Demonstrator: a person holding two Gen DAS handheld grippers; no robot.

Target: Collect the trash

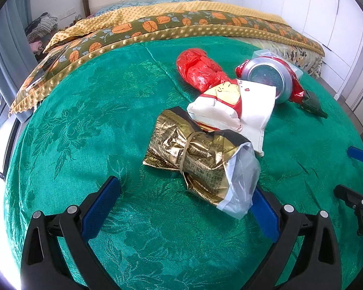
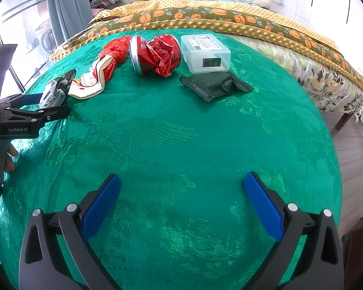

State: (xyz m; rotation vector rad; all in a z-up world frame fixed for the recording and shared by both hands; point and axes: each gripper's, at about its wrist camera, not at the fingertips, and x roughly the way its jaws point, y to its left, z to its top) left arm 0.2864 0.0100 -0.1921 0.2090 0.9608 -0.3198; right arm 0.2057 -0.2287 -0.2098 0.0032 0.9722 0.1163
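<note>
Trash lies on a green patterned cloth. A gold foil wrapper with a rubber band and a clear plastic end lies just ahead of my open left gripper; its plastic end touches the right finger. Behind it lie a white and red bag, a red plastic bag and a crushed red can. My right gripper is open and empty over bare cloth. In the right wrist view the can, a dark green wrapper and a clear plastic box lie far ahead.
A yellow dotted blanket with an orange flower border lies across the bed behind the cloth. A phone rests on it at the left. A window and curtain stand at the left, white wardrobes at the right. Wood floor shows right of the bed.
</note>
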